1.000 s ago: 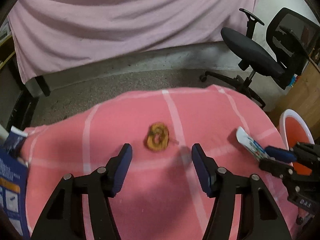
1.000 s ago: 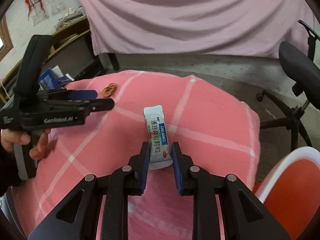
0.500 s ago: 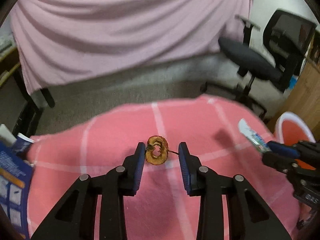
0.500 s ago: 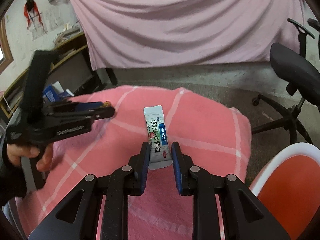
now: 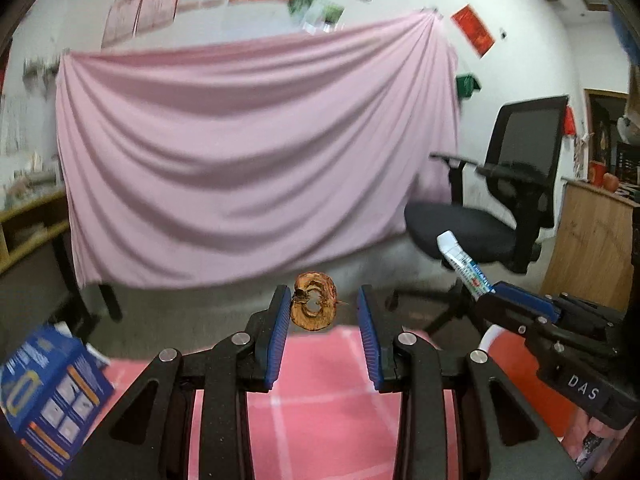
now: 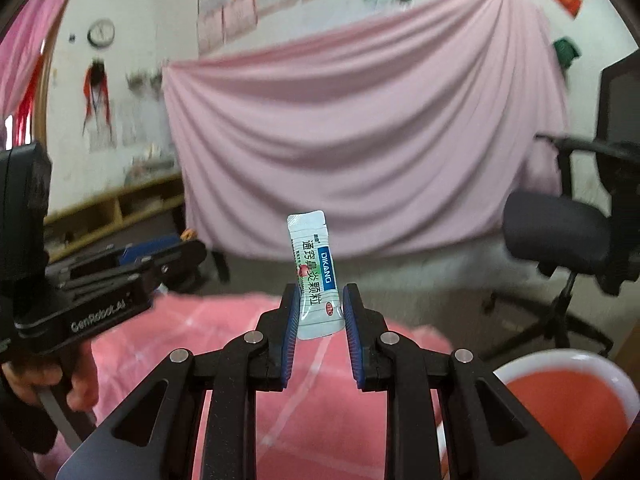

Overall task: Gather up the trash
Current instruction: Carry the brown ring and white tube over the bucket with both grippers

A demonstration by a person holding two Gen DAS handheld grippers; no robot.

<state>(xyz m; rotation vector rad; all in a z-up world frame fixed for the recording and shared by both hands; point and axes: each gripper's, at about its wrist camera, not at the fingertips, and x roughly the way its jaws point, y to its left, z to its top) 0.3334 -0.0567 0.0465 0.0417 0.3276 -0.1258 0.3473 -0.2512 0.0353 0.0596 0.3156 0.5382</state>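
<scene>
A brown dried fruit ring (image 5: pixel 314 307) hangs in the air above the pink checked tablecloth (image 5: pixel 320 408), and my left gripper (image 5: pixel 322 305) is shut on it. A white sachet with a blue label (image 6: pixel 314 276) stands upright between the pads of my right gripper (image 6: pixel 320 305), which is shut on its lower end, also clear of the cloth (image 6: pixel 208 320). The left wrist view shows the right gripper (image 5: pixel 494 294) at the right with the sachet (image 5: pixel 464 262) sticking out of it. A hand (image 6: pixel 60 384) holds the left gripper (image 6: pixel 188 246) at the left of the right wrist view.
A white-rimmed red bin (image 6: pixel 568 360) stands low at the right, beside the table. A blue box (image 5: pixel 52 392) lies at the table's left edge. A black office chair (image 5: pixel 480 232) stands beyond, before a hanging pink sheet (image 5: pixel 248 160).
The left gripper closed on the fruit ring and lifted it off the cloth. The right gripper rose with the sachet. Both views have tilted up toward the wall.
</scene>
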